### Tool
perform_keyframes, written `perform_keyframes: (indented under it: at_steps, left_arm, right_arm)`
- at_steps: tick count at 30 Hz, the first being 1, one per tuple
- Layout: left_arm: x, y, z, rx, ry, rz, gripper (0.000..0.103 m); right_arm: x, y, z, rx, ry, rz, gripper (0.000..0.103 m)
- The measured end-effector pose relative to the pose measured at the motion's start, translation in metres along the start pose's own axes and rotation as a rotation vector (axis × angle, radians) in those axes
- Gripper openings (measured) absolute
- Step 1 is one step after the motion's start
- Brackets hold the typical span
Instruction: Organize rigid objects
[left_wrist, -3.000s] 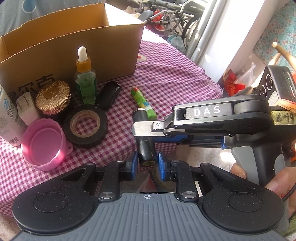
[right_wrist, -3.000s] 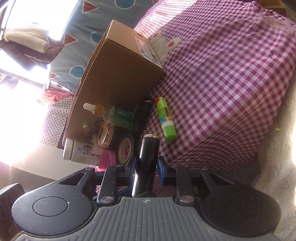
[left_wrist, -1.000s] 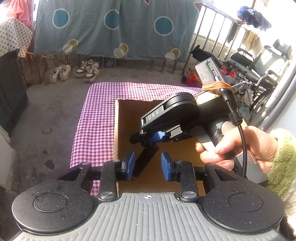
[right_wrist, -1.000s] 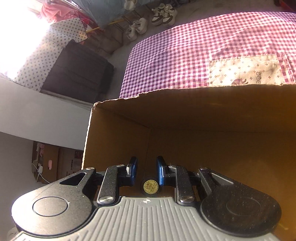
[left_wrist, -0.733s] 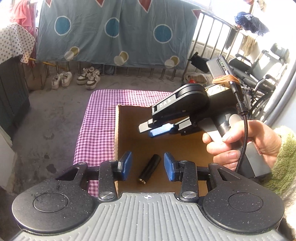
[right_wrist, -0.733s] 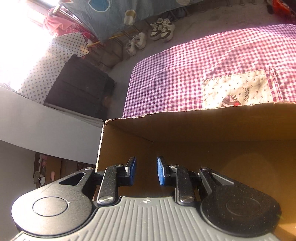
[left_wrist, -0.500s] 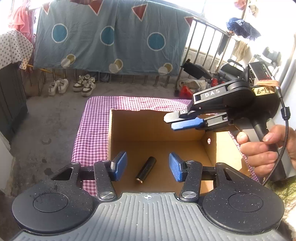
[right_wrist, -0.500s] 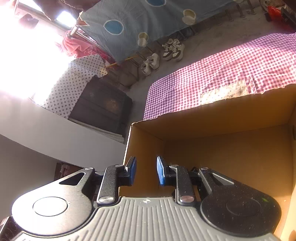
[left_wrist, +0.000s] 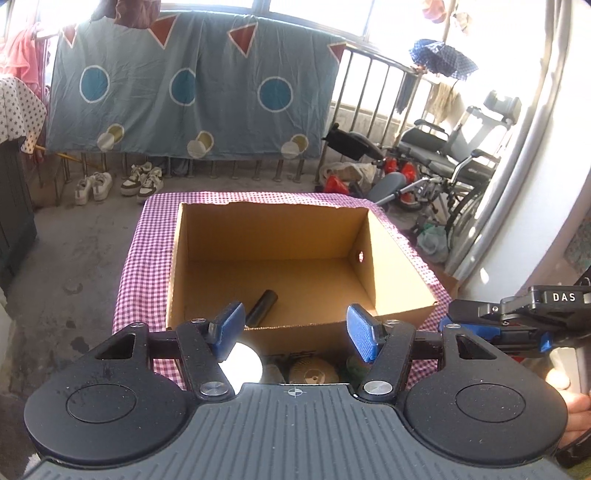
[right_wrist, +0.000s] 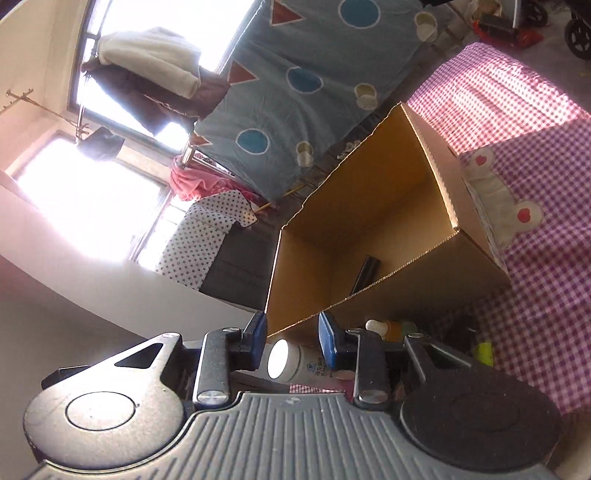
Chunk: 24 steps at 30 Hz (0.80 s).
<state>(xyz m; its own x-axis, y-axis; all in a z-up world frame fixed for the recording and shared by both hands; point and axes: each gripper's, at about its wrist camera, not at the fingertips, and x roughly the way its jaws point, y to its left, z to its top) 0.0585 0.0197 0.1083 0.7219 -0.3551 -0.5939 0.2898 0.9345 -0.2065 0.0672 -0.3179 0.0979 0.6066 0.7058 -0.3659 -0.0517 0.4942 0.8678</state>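
An open cardboard box (left_wrist: 391, 258) stands on the purple checked cloth (left_wrist: 144, 240), and a black cylinder (left_wrist: 263, 304) lies on its floor near the left front. My left gripper (left_wrist: 295, 332) hovers in front of the box's near wall; its jaws are opening and hold nothing. My right gripper (left_wrist: 452, 315) is low at the right of the left wrist view, outside the box. In the rolled right wrist view the right gripper (right_wrist: 291, 341) has opening jaws with nothing gripped; the box (right_wrist: 369, 221) and cylinder (right_wrist: 365, 275) lie beyond.
In front of the box stand a white bottle (right_wrist: 295, 363), a dropper bottle (right_wrist: 388, 326), a gold lid (left_wrist: 314, 371) and a green lighter (right_wrist: 484, 352). A wheelchair (left_wrist: 461, 162), railing and hanging blue sheet (left_wrist: 184, 92) lie behind. A hand (left_wrist: 576, 406) holds the right gripper.
The right gripper let the black cylinder drop into the box, then swung out to the right. Both grippers drew back from the box. The left jaws spread wider.
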Motion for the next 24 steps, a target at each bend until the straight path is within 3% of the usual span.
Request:
perform_keyframes:
  at_steps: [7,13,24]
  left_arm:
    - [0.001,0.001,-0.005,-0.025,0.004,0.038,0.061]
    - [0.002,0.008,-0.009,-0.049,-0.008,0.068,0.061]
    - [0.006,0.030,-0.013,-0.070,-0.050,0.082,0.061]
  right_arm:
    - [-0.003,-0.013,-0.004,0.018,-0.019,0.054,0.033]
    - [0.008,0.002,0.004,-0.031,0.010,0.072,0.033]
    - [0.078,0.040,0.065,-0.145,0.164,-0.056,0.033]
